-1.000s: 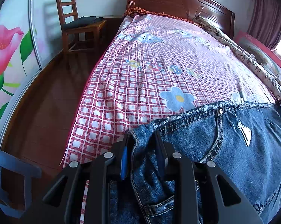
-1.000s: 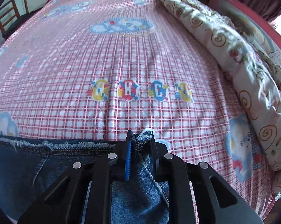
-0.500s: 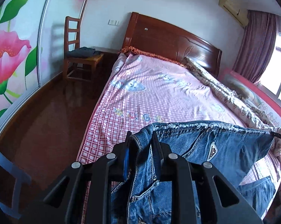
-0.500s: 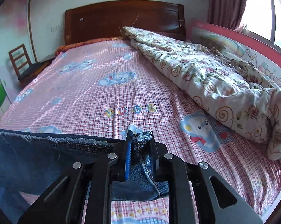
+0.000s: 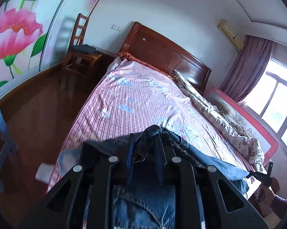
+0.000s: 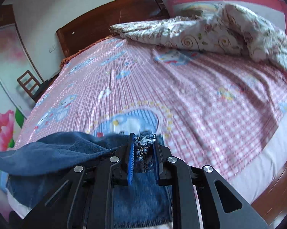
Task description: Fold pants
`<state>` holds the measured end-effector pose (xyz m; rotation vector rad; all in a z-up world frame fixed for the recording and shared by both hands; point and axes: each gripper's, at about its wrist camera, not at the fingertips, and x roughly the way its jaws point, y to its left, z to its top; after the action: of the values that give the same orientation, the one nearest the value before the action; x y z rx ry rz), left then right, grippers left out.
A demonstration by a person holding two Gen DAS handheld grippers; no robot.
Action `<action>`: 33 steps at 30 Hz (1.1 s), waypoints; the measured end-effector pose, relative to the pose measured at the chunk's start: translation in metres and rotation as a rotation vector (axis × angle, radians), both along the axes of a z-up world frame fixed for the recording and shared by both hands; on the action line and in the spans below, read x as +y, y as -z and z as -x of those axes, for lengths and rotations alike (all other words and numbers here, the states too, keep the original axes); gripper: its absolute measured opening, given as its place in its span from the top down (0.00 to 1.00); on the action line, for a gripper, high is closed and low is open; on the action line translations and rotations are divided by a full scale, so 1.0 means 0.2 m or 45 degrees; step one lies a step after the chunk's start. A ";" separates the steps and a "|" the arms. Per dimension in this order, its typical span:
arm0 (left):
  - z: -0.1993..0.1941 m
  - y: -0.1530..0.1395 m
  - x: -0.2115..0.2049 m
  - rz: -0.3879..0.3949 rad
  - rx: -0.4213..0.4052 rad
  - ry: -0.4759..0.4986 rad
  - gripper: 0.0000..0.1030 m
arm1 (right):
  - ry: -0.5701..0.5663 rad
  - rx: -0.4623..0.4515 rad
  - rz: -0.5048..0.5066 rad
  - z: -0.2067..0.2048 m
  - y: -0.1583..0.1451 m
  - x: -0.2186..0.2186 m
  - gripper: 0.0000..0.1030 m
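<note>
Blue denim pants [image 5: 143, 206] hang in the air between my two grippers, above the foot of the bed. My left gripper [image 5: 144, 143] is shut on one corner of the waistband. My right gripper [image 6: 143, 143] is shut on the other frayed corner of the pants [image 6: 53, 150]. The waistband stretches across between them and the rest of the cloth hangs below, out of sight. The right gripper also shows at the far right edge of the left wrist view [image 5: 265, 175].
The bed has a pink checked sheet [image 5: 135, 99] and a dark wooden headboard [image 5: 162, 51]. A rolled floral quilt [image 6: 210, 32] lies along its right side. A wooden chair [image 5: 80, 47] stands at the left, by the flowered wardrobe. A dark wood floor [image 5: 36, 103] runs left of the bed.
Both grippers have lifted the pants up off the bed and tilted upward. More of the room and headboard shows now, and the pants hang free.
</note>
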<state>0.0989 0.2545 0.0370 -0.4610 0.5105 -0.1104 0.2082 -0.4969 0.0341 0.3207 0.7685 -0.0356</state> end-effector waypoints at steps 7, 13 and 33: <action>0.27 0.36 0.09 0.081 0.344 -0.280 0.64 | 0.165 0.073 -0.182 0.27 0.17 -0.05 0.55; 0.36 0.37 0.09 0.397 0.270 -0.355 0.26 | 0.200 -0.017 -0.553 0.47 0.14 0.02 0.55; -0.08 0.62 -0.16 0.932 0.209 -0.316 0.31 | -0.066 0.120 -0.781 0.49 0.29 0.67 0.55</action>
<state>0.1144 0.2226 -0.0869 -1.2527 0.5619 -0.0162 0.1094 -0.3630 -0.0231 0.8853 0.8704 0.2404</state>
